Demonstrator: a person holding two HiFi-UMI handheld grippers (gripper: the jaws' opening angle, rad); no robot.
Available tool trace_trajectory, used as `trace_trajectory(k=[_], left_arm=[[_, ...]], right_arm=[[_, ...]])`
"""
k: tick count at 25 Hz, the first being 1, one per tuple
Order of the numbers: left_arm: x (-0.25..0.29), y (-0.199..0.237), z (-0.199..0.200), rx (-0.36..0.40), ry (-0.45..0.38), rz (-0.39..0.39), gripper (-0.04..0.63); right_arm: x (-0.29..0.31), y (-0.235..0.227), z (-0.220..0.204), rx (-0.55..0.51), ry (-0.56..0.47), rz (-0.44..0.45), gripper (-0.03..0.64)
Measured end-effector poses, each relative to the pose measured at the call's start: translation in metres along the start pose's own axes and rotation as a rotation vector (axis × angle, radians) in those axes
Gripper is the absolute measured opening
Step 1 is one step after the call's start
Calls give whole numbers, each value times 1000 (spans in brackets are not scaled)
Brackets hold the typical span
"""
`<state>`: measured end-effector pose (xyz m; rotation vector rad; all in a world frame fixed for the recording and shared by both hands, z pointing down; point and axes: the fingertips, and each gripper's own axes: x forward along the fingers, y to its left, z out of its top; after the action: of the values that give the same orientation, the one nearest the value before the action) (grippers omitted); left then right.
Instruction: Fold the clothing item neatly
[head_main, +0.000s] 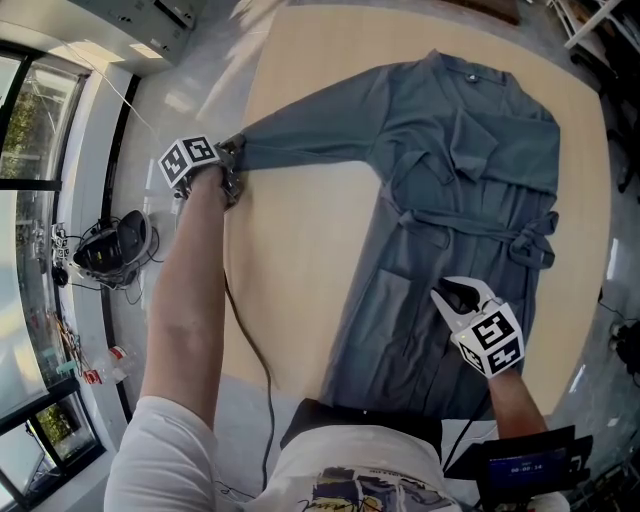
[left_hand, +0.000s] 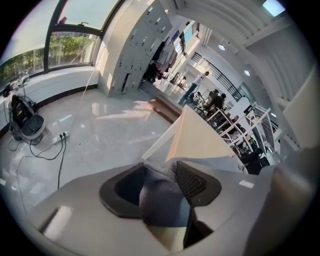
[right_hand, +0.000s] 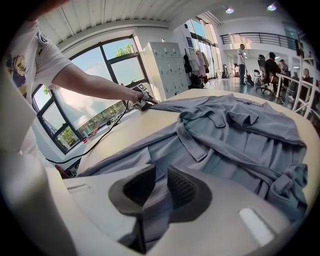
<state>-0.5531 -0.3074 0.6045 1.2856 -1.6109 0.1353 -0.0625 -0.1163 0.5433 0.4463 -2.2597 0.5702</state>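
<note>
A grey-blue robe (head_main: 470, 170) lies spread on the pale wooden table (head_main: 300, 280), collar far from me, belt tied at the waist. Its left sleeve (head_main: 300, 140) stretches out to the table's left edge. There my left gripper (head_main: 232, 170) sits at the cuff. In the left gripper view the cuff (left_hand: 162, 202) bulges loosely between the jaws of the left gripper (left_hand: 160, 182), which stand apart. My right gripper (head_main: 450, 295) is low on the robe's skirt; in the right gripper view its (right_hand: 161, 187) pads pinch a fold of the robe (right_hand: 235, 130).
A cable (head_main: 250, 350) trails from the left gripper along the table's near-left side. A dark bag (head_main: 115, 245) with cords sits on the floor by the windows at left. A small screen (head_main: 530, 465) is at the bottom right. People stand far off in the hall.
</note>
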Motion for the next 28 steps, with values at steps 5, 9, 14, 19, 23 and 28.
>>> trace_trajectory(k=[5,9,14,19,23,28], left_arm=[[-5,-8,0,101,-22,-14,143],[-10,-7,1,149,-55,-3,50],[-19,-21,9,199,-80,-24,43],[-33,-39,22,255,-136,-49,37],[-46,-53,31,289,-182,-60,35],[-62,-72,37,320,-222,-86,35]], right_arm=[[1,0,3,-10,-2,0,63],[0,-3,4,-15,-6,-7,63],[-3,-2,0,-6,-3,-10,63],[-11,3,0,-3,-11,-20,63],[-17,4,0,-1,-25,-38,63],[-27,12,-3,8,-39,-71,63]])
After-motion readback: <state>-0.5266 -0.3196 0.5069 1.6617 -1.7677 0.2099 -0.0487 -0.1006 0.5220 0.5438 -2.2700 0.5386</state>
